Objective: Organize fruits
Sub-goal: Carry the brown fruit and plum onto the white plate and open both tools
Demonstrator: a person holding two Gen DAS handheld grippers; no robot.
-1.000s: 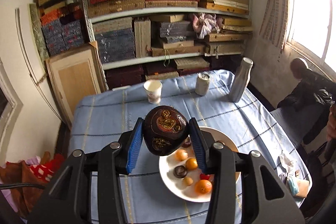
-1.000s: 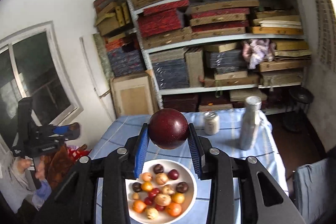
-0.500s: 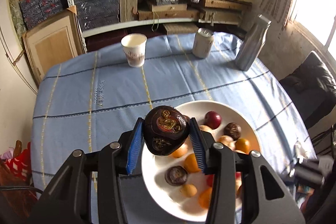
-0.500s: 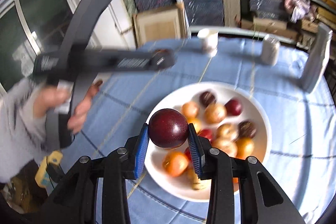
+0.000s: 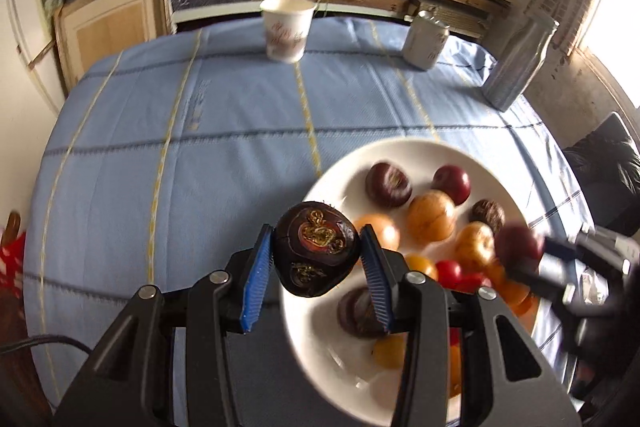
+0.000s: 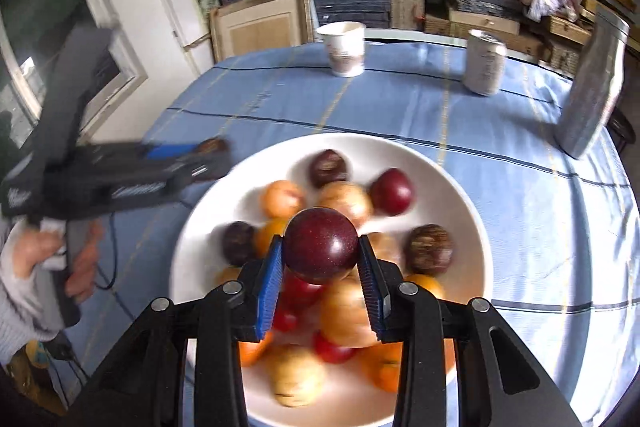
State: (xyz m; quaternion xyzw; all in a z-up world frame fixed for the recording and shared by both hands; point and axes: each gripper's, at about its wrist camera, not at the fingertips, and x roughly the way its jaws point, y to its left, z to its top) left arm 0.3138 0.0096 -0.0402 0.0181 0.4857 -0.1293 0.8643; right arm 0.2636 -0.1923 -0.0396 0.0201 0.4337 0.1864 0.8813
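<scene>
A white plate (image 5: 344,171) (image 6: 460,195) on the blue tablecloth holds several fruits: orange, yellow, red and dark purple ones. My left gripper (image 5: 316,259) is shut on a dark, wrinkled fruit with yellow markings (image 5: 316,253) and holds it above the plate's left rim. My right gripper (image 6: 320,247) is shut on a smooth dark red plum (image 6: 322,241) and holds it over the pile in the plate. The right gripper also shows blurred at the plate's right side in the left wrist view (image 5: 532,251). The left gripper shows blurred at left in the right wrist view (image 6: 208,151).
A paper cup (image 5: 286,27) (image 6: 345,47), a metal can (image 5: 425,41) (image 6: 485,61) and a tall silver bottle (image 5: 516,63) (image 6: 592,87) stand along the table's far side. Shelves stacked with boxes rise behind. A dark chair (image 5: 600,171) stands at right.
Both grippers have come down from high above to just over the plate, each still holding its fruit. The plate and table look much closer now.
</scene>
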